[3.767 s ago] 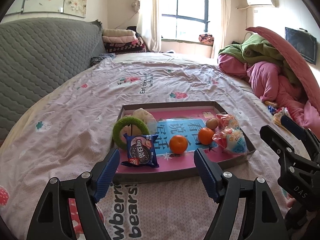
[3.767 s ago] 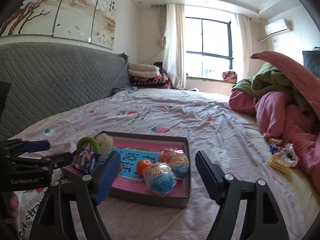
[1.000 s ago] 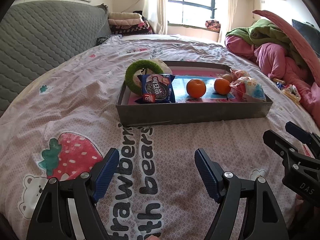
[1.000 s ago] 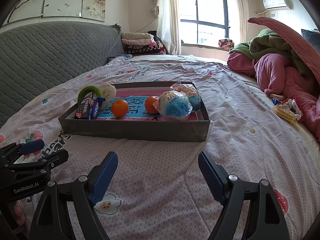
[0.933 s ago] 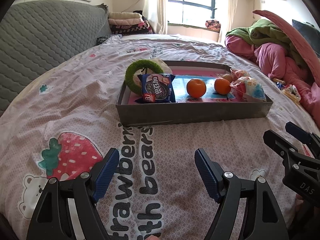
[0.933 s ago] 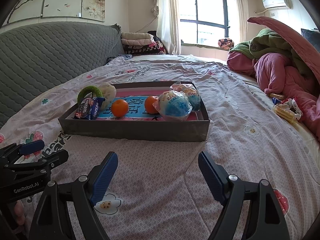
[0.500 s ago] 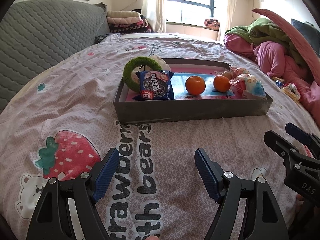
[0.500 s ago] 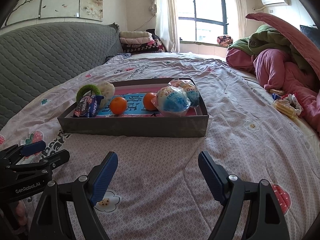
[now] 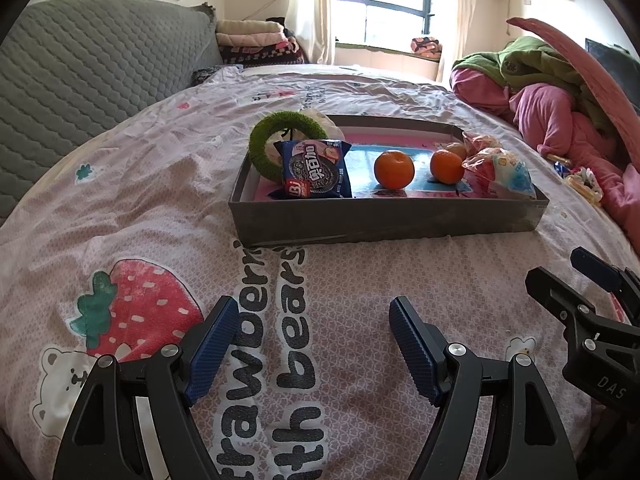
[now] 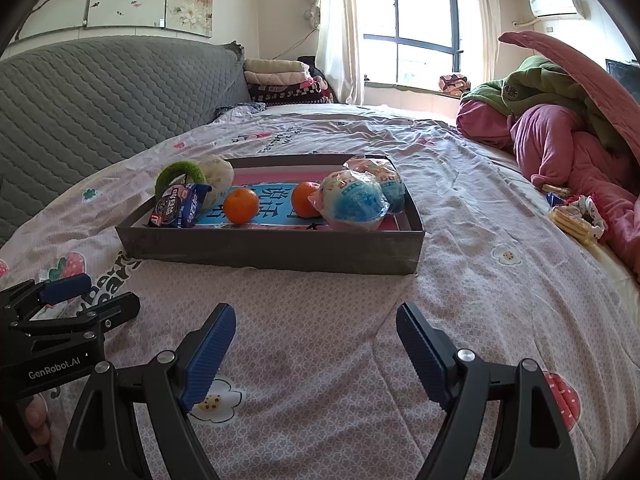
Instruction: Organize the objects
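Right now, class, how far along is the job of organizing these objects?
Done: the cookie packet, green ring, two oranges and wrapped snacks sit in the tray. In hand: nothing; left gripper and right gripper are open. Left: perhaps the snacks by the blankets.

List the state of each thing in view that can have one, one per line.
Left hand-held gripper: open, empty.
Right hand-held gripper: open, empty.
Tray: lidless, filled.
Cookie packet: sealed, leaning on green ring.
Two oranges: unpeeled.
Blue-and-white wrapped snack: sealed.
Curtains: drawn aside.
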Available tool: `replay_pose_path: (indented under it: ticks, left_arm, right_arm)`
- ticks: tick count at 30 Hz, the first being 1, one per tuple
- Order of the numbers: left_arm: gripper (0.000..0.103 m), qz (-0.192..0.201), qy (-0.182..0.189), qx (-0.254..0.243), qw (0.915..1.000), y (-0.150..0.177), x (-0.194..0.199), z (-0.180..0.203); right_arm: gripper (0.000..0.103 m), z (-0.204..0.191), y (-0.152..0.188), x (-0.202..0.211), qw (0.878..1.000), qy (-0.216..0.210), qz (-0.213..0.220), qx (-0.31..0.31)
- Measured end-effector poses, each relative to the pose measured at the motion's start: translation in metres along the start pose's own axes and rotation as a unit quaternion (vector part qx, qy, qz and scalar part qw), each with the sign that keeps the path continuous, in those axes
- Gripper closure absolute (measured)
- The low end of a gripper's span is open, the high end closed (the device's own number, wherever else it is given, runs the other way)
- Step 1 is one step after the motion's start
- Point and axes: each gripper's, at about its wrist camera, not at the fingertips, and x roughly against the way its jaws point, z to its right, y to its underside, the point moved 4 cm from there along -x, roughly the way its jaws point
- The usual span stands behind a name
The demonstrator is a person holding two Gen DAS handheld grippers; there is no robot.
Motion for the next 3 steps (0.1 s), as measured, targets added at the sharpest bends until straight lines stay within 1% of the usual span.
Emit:
replay_pose_path:
  ticks: [3]
  left_arm:
    - [0.024,0.000,0.004,0.000,1.0000,0.0003,0.0000,0.0007]
  right_arm:
    - [0.021,0.0004,0.0000,-0.0005,1.000,0.000,-0.001,-0.001]
